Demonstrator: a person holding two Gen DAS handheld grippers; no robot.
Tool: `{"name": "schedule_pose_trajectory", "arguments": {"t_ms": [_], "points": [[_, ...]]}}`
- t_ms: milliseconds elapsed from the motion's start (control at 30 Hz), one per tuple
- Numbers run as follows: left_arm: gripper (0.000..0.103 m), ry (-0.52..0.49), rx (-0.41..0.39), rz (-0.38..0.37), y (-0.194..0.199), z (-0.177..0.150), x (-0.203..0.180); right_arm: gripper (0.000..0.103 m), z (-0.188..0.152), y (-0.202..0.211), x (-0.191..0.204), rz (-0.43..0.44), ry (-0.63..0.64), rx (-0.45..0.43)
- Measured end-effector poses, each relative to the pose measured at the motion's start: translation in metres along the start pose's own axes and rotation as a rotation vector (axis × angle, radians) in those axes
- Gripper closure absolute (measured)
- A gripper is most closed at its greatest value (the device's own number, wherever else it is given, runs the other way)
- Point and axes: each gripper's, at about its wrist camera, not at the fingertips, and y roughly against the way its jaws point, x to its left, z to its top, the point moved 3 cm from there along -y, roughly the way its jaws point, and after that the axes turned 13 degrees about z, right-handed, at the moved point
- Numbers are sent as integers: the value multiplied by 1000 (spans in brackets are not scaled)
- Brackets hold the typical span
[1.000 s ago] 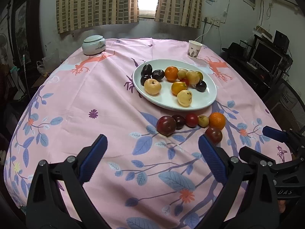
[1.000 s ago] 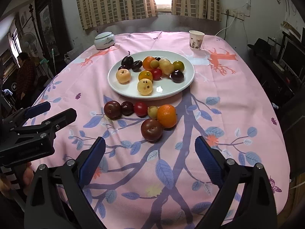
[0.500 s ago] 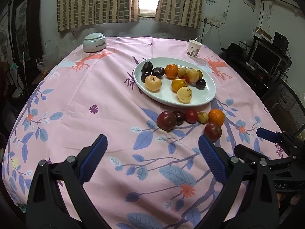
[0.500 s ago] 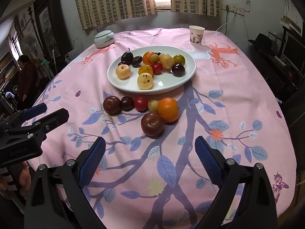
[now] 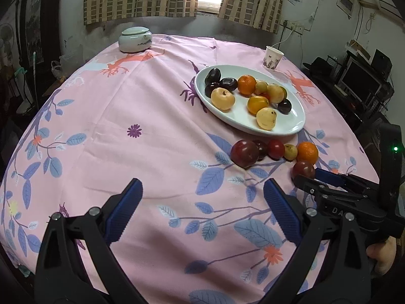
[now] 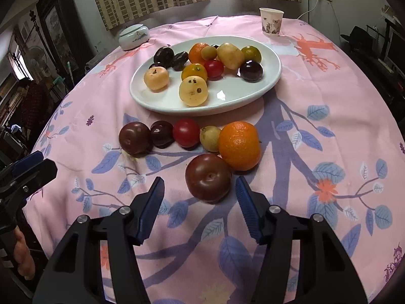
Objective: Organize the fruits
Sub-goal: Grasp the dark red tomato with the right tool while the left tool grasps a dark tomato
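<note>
In the left wrist view, the left gripper [image 5: 202,202] is seen with its jaws wide apart and nothing between them above the pink tablecloth [image 5: 141,106], while a row of loose fruit lies just in front of the white plate [image 5: 291,124] of fruit, and the right gripper [image 5: 311,174] is seen reaching the near dark plum [image 5: 302,168]. In the right wrist view, the right gripper [image 6: 200,190] is shown with its jaws closing, the dark plum [image 6: 208,177] lying at their tips untouched by the pads and just beside the orange [image 6: 239,145]; the left gripper [image 6: 33,164] is seen at the left edge.
</note>
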Motion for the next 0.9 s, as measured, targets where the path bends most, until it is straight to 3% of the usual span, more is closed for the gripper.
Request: {"name": "schedule_pose_trajectory", "arguments": {"t_ms": [67,233,567,667,733,767,900], "points": [[5,-4,4,7,-3,1,0,64,1,-9,-4,-33,-7,13],[5,-29,8,24,-12,9,-9,65,-3,4,-3,23,-20,8],[6,-182,28,33,-60,16,-76,64,-17,51,-33,60,-82,-66],[18,-189,39,22,-70,20,-81,64,-19,58,-43,72,-106,-80],[33,-168,70,-8,-78,23,-80,64,-20,60,-48,79,-119,-84],[48,-158,90,-19,-83,23,-79,64,-21,60,-50,85,-126,-85],[52,-138,105,-57,-88,23,-79,64,-22,58,-53,107,-142,-77]]}}
